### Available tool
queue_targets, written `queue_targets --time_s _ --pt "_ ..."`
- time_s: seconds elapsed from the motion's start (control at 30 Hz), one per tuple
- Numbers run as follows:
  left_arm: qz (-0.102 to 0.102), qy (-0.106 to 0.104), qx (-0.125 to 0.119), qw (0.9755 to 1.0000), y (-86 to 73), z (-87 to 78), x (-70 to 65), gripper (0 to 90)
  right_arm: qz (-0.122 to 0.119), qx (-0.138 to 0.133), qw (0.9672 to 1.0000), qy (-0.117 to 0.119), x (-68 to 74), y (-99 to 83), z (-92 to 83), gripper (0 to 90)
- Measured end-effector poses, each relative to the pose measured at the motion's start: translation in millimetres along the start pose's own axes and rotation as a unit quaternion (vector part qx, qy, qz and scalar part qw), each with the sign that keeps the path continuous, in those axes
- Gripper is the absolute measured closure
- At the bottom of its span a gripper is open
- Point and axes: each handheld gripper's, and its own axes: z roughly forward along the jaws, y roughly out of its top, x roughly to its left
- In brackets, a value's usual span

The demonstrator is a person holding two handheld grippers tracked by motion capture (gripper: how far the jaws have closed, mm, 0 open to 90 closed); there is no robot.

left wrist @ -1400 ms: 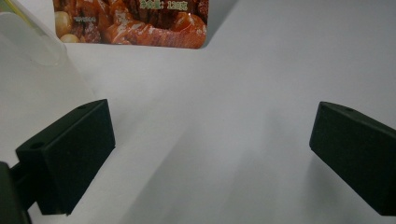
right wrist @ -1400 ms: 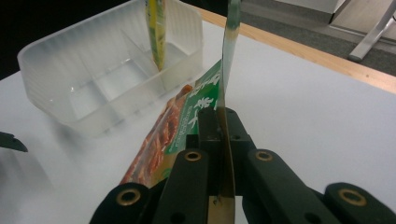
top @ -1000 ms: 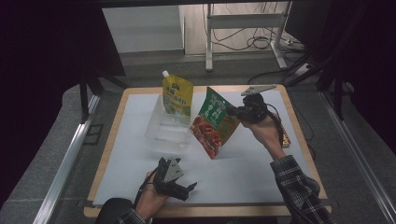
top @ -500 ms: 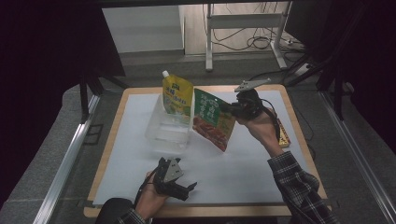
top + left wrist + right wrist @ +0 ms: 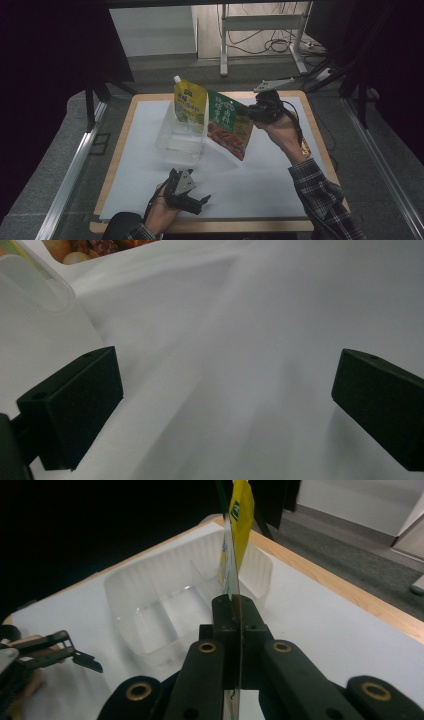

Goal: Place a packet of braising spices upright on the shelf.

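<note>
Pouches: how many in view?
2. Yellow spouted pouch stands in the clear bin; green pouch hangs in the right tongs beside the bin. None seem hidden.

A lab-style recording bay: a wooden-edged table [image 5: 120, 150] under white sheeting, boxed in by dark curtains [image 5: 50, 75], with metal frame rails [image 5: 65, 175], loose floor cables [image 5: 270, 45] and grey carpet

Right gripper [image 5: 234, 602]: black jaws clamped on thin edge of green-rimmed flat pouch [image 5: 227, 572]. Beyond: clear ribbed plastic tub [image 5: 150, 605], yellow pouch [image 5: 242, 515] upright inside. White sheet [image 5: 320, 625] underneath.
</note>
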Motion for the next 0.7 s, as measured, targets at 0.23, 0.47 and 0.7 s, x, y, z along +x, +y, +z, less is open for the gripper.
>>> queue_targets --time_s 0.23,0.47,0.7 --pt "-0.003 -0.001 -0.002 1.0000 0.0 -0.6 0.5 0.0 0.000 -0.008 0.9999 0.009 3.3 11.8 -3.7 89.1" --pt "-0.002 -0.001 -0.003 1.0000 0.1 -0.8 0.4 0.0 0.000 -0.014 0.9997 0.018 4.5 24.0 -3.9 89.1" --pt "-0.003 -0.001 -0.004 1.0000 0.1 -1.2 0.7 0.0 0.000 -0.018 0.9995 0.026 6.0 32.9 1.9 89.1"
